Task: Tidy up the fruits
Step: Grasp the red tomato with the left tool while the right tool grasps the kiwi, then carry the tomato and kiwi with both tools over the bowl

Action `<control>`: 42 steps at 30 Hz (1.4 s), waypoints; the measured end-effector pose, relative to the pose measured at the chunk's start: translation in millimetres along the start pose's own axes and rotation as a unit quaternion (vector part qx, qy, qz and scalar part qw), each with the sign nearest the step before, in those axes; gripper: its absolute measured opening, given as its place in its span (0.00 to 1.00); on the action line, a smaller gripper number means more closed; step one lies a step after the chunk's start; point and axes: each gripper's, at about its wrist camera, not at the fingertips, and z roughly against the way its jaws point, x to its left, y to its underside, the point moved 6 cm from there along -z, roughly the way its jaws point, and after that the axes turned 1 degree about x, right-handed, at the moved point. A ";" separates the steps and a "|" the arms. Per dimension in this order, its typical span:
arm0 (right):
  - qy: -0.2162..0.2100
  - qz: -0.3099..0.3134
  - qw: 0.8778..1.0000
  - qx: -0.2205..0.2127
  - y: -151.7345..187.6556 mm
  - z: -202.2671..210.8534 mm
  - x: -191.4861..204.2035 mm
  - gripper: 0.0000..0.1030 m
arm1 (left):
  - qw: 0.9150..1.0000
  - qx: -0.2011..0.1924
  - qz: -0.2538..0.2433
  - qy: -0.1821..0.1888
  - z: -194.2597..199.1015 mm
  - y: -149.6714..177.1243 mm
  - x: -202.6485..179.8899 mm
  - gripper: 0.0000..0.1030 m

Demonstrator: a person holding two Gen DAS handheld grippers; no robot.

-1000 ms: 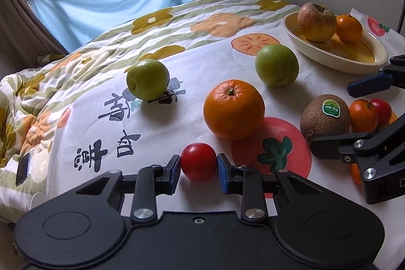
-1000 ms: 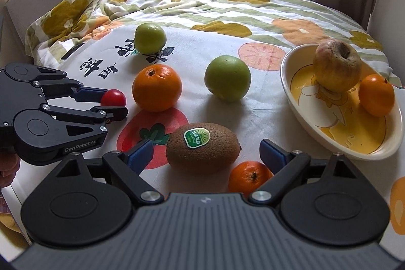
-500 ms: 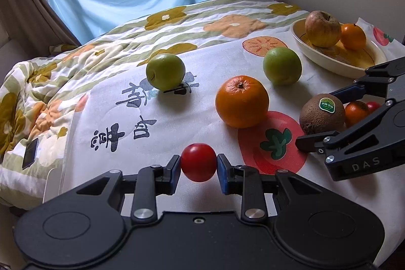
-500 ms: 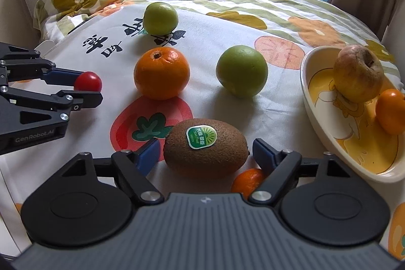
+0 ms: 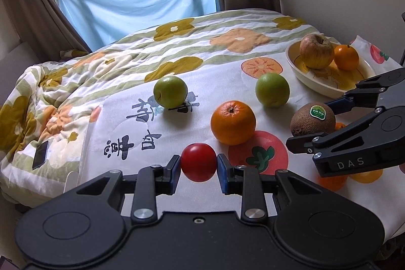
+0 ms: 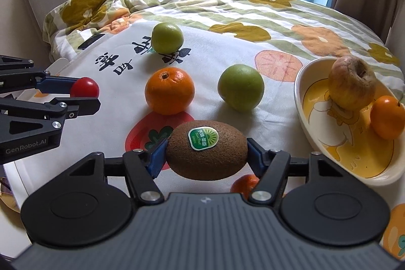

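My left gripper [image 5: 199,166] is shut on a small red tomato [image 5: 198,162] and holds it above the cloth; it also shows in the right wrist view [image 6: 84,87]. My right gripper [image 6: 206,152] is shut on a brown kiwi [image 6: 206,149] with a green sticker, which also shows in the left wrist view [image 5: 313,119]. On the cloth lie a large orange [image 6: 169,90] and two green apples [image 6: 241,87] [image 6: 167,38]. A cream bowl [image 6: 301,98] at the right holds a wrinkled apple [image 6: 351,86] and a small orange [image 6: 387,117].
A small mandarin [image 6: 244,184] lies under the right gripper. More small oranges [image 5: 331,181] lie beneath the right gripper in the left wrist view. A dark phone [image 5: 40,154] rests on the flowered quilt [image 5: 76,72] at the left. A wall stands behind the bowl.
My right gripper has closed on the kiwi, which was between open fingers before. My left gripper has lifted and drawn back with the tomato.
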 end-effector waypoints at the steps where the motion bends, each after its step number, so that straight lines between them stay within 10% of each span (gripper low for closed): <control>1: -0.001 -0.001 1.000 -0.003 -1.4 5.2 -1.4 0.78 | 1.000 -0.002 0.001 -0.001 3.7 -2.9 -1.4 0.33; 20: 0.048 -0.017 0.998 -0.025 -4.7 91.1 -108.1 0.78 | 0.998 -0.029 0.001 0.058 36.6 -80.8 -89.9 0.33; 42: 0.058 -0.003 0.998 0.002 17.1 51.9 -206.2 0.78 | 0.995 0.036 -0.040 0.082 -76.9 -123.2 -187.7 0.33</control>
